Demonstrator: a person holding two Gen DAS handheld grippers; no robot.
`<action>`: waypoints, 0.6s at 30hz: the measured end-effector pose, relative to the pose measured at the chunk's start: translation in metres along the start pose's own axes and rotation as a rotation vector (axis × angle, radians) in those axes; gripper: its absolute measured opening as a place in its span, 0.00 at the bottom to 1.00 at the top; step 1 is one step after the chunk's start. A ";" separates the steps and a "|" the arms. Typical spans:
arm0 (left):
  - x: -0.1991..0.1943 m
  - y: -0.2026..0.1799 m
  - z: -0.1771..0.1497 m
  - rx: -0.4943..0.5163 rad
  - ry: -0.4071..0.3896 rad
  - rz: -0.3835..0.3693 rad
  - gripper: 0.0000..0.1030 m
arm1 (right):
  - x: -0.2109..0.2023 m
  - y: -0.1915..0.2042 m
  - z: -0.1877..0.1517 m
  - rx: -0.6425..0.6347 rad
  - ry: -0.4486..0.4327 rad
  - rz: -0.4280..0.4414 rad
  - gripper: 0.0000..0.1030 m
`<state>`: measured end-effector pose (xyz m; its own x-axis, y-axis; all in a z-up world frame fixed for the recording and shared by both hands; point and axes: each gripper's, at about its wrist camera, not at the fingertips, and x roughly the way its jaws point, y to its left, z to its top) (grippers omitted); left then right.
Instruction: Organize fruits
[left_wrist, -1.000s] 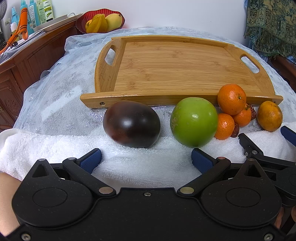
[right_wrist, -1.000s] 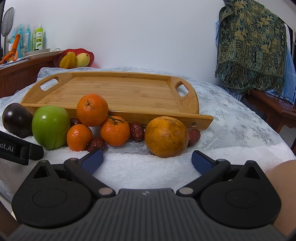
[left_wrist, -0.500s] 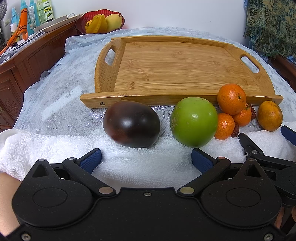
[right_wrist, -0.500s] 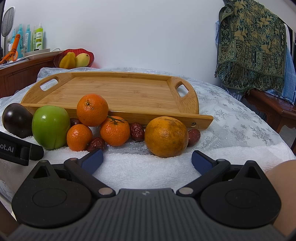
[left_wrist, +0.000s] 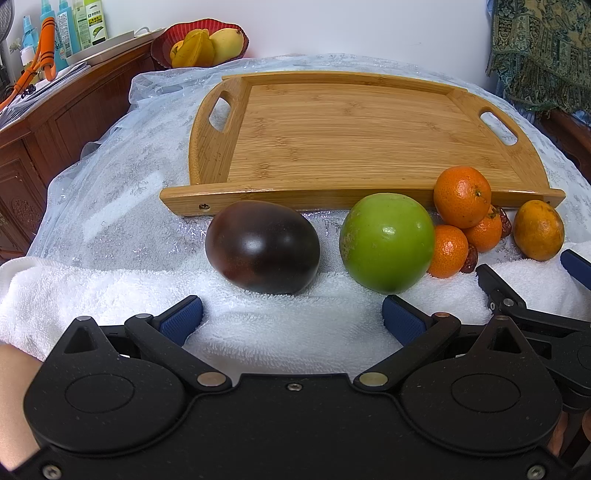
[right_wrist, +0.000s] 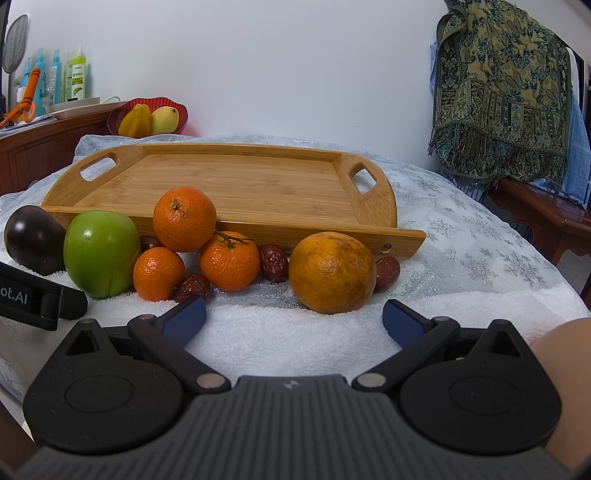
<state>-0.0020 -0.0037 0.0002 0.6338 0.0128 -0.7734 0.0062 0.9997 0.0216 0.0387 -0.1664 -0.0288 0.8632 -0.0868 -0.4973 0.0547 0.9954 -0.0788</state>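
Both the left tool (left_wrist: 291, 314) and right tool (right_wrist: 293, 317) gape wide, empty, over the white towel (left_wrist: 258, 332). Fruits line the bamboo tray's (right_wrist: 236, 184) front rim; only the right view reveals the red dates (right_wrist: 273, 262).

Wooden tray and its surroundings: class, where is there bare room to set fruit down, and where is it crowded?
The wooden tray floor is bare between both handles. White towel before the open left gripper is free. Crowded: tangerines and dates against the tray's front rail.
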 end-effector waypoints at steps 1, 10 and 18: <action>0.000 0.000 0.000 0.000 0.000 0.000 1.00 | 0.000 0.000 0.000 0.000 0.000 0.000 1.00; 0.000 0.000 0.000 0.000 -0.001 0.001 1.00 | 0.001 0.000 0.000 0.000 -0.001 -0.001 1.00; 0.000 0.001 0.003 0.009 -0.017 0.004 1.00 | 0.003 0.001 -0.002 0.003 0.000 0.004 1.00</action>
<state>0.0000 -0.0024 0.0024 0.6465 0.0167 -0.7627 0.0107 0.9995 0.0309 0.0403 -0.1659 -0.0318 0.8636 -0.0828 -0.4974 0.0525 0.9958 -0.0746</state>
